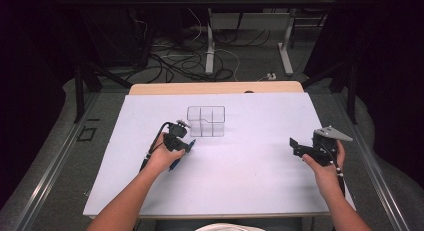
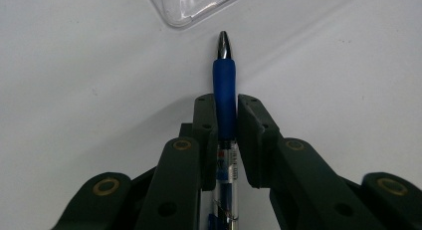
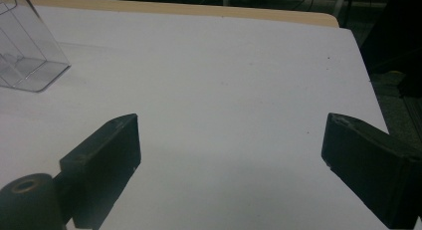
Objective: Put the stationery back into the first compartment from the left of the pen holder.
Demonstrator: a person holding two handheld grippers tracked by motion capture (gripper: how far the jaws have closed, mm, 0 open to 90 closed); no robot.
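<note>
the person's two forearms came in from the bottom of the high view, bare and stretched forward. the left hand (image 1: 161,157) was wrapped around the left gripper (image 1: 189,144), which was tilted forward and down. in the left gripper view its two black jaws stood almost together, with only a narrow gap between the pads (image 2: 206,125). the right hand (image 1: 326,167) held the right gripper (image 1: 294,145) well apart from the left one, pointing toward the left side. its jaws stood wide apart, with nothing between them.
</note>
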